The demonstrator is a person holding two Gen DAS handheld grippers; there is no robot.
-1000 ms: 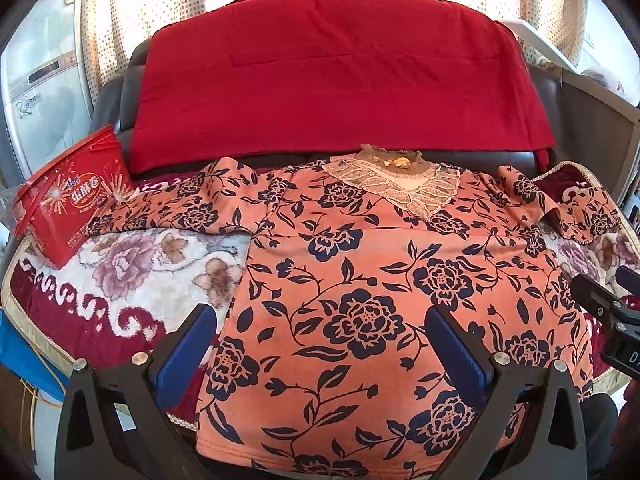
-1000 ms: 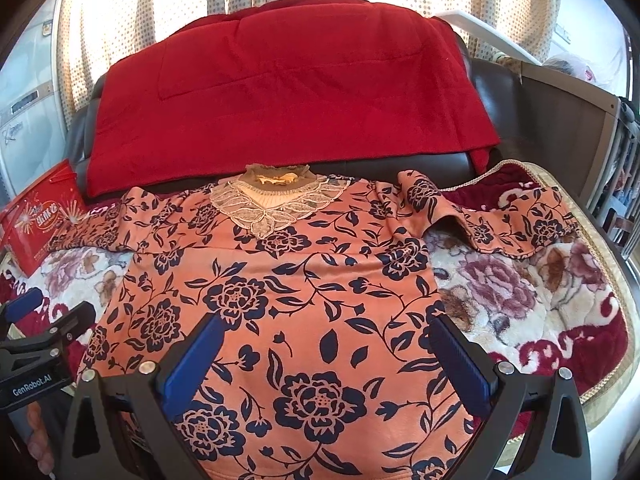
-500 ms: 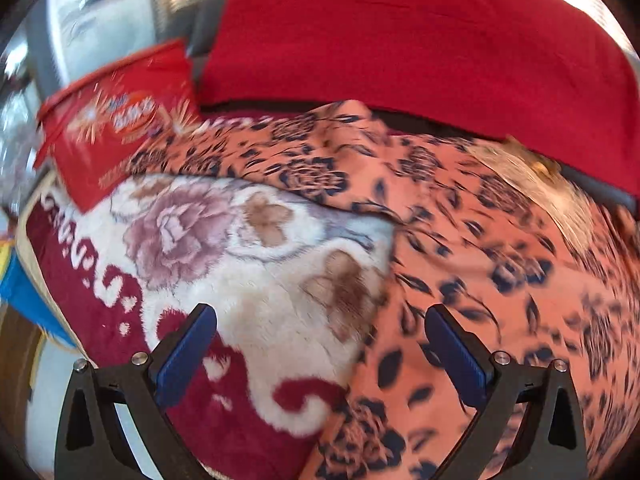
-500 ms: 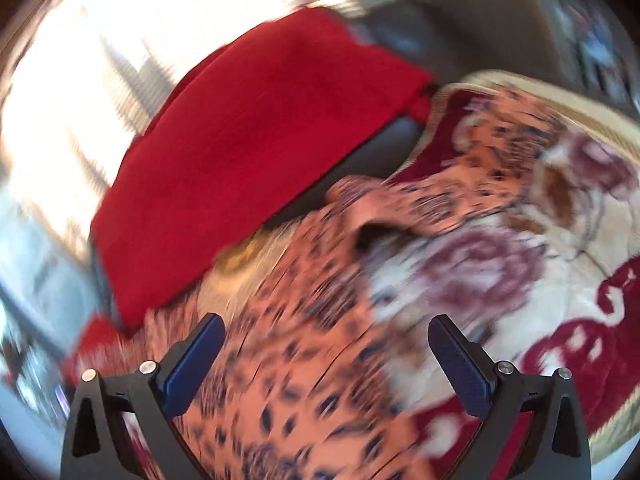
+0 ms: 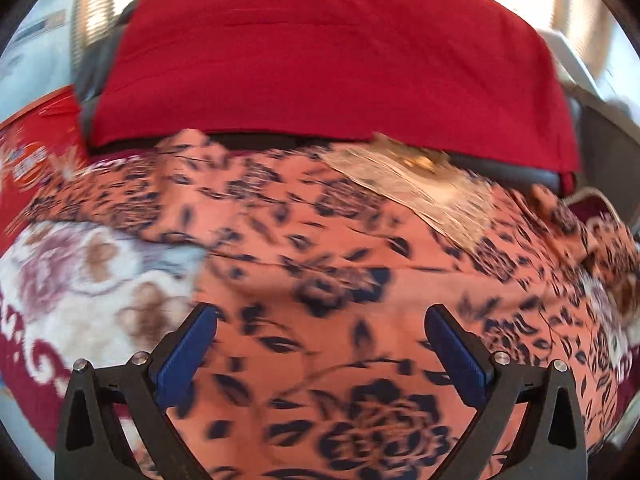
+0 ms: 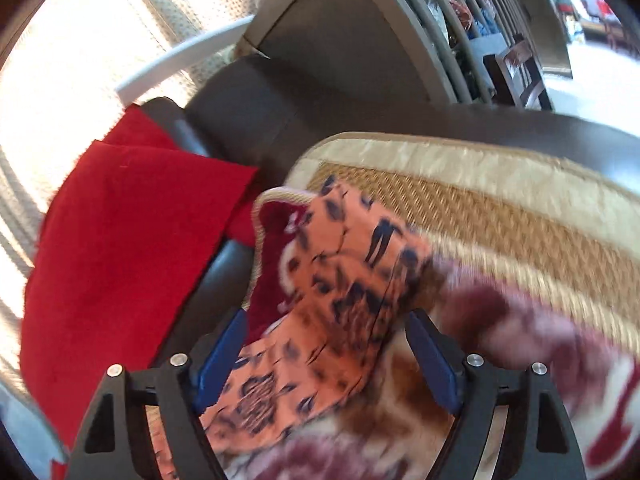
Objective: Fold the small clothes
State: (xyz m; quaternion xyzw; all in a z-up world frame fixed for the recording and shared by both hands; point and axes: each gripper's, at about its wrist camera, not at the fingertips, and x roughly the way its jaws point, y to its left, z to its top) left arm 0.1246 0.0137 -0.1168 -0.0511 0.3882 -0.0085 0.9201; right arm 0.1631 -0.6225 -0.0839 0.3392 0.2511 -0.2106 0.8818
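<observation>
An orange blouse with dark blue flowers (image 5: pixel 320 272) lies spread flat on a floral blanket, its lace collar (image 5: pixel 424 192) toward the sofa back. My left gripper (image 5: pixel 320 344) is open just above the blouse's body near its left sleeve (image 5: pixel 120 200). In the right wrist view my right gripper (image 6: pixel 324 352) is open, its blue pads on either side of the blouse's right sleeve end (image 6: pixel 344 280); the sleeve lies between the jaws, not pinched. Both views are motion blurred.
A red cloth (image 5: pixel 320 60) drapes the dark sofa back (image 6: pixel 280 112). A red printed box (image 5: pixel 32 148) stands at the left. The floral blanket (image 5: pixel 80 288) covers the seat, with a woven mat edge (image 6: pixel 480 200) and sofa arm at the right.
Both grippers have moved forward and lower. The left swung back over the blouse's body. The right swung right until the right sleeve end sits between its open jaws.
</observation>
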